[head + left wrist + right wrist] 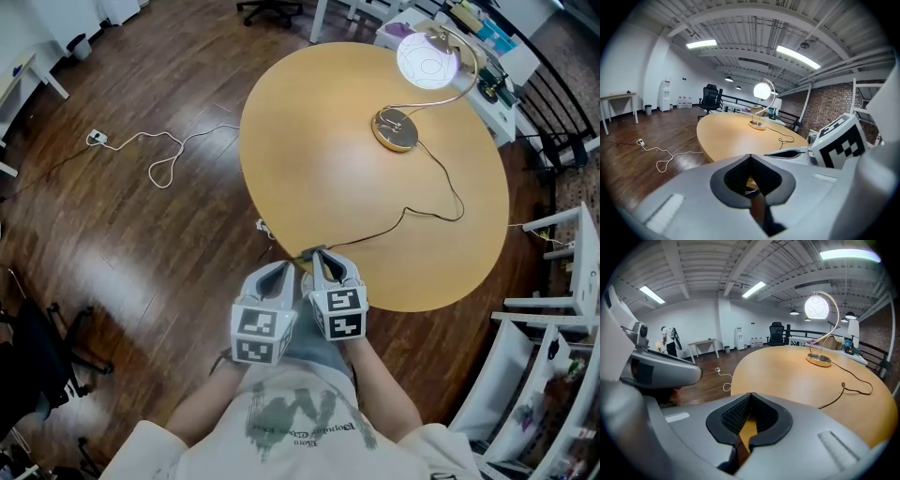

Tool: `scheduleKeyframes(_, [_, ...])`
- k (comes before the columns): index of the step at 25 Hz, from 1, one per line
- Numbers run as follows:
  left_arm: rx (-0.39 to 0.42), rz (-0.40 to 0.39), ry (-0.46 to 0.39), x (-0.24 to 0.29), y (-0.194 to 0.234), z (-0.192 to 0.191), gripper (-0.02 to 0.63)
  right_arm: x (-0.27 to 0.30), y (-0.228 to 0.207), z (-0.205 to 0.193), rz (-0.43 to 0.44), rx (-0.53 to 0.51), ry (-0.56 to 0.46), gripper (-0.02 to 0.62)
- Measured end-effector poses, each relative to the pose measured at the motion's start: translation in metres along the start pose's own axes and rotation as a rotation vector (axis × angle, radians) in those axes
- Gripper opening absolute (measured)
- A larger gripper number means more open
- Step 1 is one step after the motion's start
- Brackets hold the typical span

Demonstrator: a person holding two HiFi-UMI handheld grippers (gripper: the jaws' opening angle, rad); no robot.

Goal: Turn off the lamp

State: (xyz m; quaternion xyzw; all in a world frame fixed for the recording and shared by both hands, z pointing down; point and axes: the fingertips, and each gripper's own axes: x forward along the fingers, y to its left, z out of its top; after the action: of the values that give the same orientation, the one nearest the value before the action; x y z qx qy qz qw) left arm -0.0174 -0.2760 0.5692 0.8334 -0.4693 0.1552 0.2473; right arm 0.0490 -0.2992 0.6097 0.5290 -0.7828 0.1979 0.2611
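Lamp (428, 61) on and glowing, far side of the round bench (328, 178), well away from you. Its gold base (395, 129) sits flat on the wood, and a thin arched stem carries the lit disc out past it, over the bench's far edge. A dark cord (406, 209) snakes from the base across the top towards your near edge.

Your left tongs (284, 265) and right tongs (321, 253) sit side by side at that near edge. On both, the tips are pressed together with nothing pinched between them.

Now, handling. That base looks like polished metal, so I judge it weighty enough to anchor the lamp but slick under a pad. The stem looks slender and springy. Push there or on the disc and the whole thing probably sways or tips towards the edge behind it. The disc itself looks light and is likely the most fragile part.

No switch shows in any view, neither on the base nor along the cord. If it's a touch spot or a button, this is a job for pressing and not for gripping. Closed tips make a fair poking point. Come straight down on the base so the force goes into the bench, and steady the base rim with the other tongs if it skids.
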Motion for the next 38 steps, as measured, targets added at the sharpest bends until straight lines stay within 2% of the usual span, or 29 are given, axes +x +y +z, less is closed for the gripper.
scheduleKeyframes(9, [-0.018,0.009,-0.001,0.001,0.004,-0.001,-0.002,0.022,-0.013,-0.012,-0.032,-0.009,0.067,0.002])
scheduleKeyframes(21, [-0.008,0.021,0.01,0.001,0.004,-0.006,-0.002,0.031,-0.02,-0.013,-0.036,0.01,0.078,0.031])
scheduleKeyframes(27, [-0.005,0.023,0.017,-0.002,0.003,-0.007,-0.002,0.028,-0.012,-0.015,-0.065,-0.084,0.053,0.0])
scheduleKeyframes(32, [-0.002,0.02,0.02,-0.002,0.004,-0.01,-0.002,0.03,-0.019,-0.021,-0.049,0.017,0.053,-0.002])
scheduleKeyframes(38, [0.001,0.018,0.024,-0.003,0.001,-0.013,-0.002,0.03,-0.016,-0.021,-0.047,-0.016,0.042,-0.002])
